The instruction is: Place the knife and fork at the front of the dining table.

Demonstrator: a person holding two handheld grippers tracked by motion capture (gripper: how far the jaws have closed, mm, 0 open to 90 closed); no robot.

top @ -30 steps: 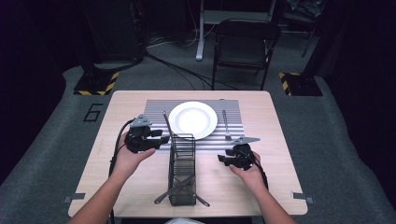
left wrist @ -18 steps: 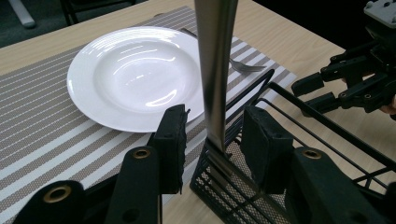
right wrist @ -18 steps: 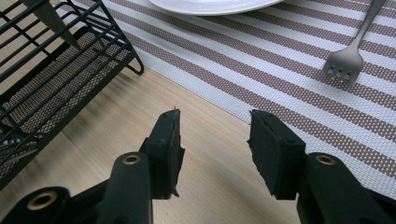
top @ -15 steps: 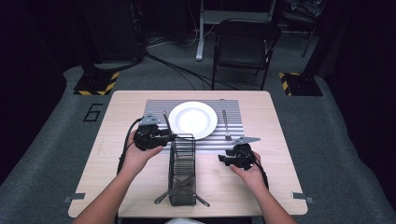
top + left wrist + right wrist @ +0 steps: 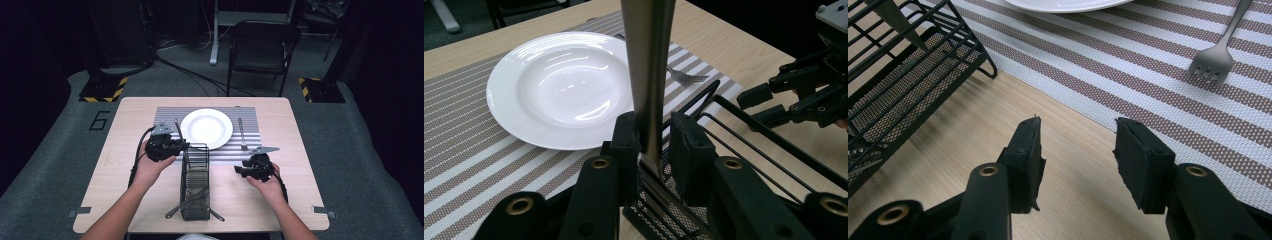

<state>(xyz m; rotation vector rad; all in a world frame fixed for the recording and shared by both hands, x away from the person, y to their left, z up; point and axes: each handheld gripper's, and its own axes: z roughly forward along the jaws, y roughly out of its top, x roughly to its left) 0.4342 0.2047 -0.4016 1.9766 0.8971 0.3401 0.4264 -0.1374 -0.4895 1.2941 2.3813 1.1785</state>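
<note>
You are setting a place for a meal, and part of it is done. The white plate (image 5: 206, 128) sits on the striped mat (image 5: 167, 114) in the upper middle of the high view. The fork (image 5: 241, 134) lies flat on the mat just to the right of the plate.

Now you are working on the next piece. A long metal utensil (image 5: 649, 60) stands up out of the black wire rack (image 5: 195, 185), and it is in the middle of the left gripper view. Your left tongs (image 5: 655, 135) have just been closing around its handle. One pad touches the handle. The other pad is just beside it, and a thin dark gap seems to be left there. So the squeeze looks almost finished, but not quite. In the high view, these tongs are at the top end of the rack, to the lower left of the plate.

Your right tongs (image 5: 1078, 150) are about half wide and hold nothing. They hang over the bare wooden surface (image 5: 130, 130), near the lower edge of the mat, with the fork at the upper right of that view and the rack at the upper left.

I think this is what is left: finish the squeeze, lift the utensil out of the rack, and lay it on the mat left of the plate. More utensils (image 5: 192, 202) lie in the rack at the bottom of the high view, so some may go out too.
</note>
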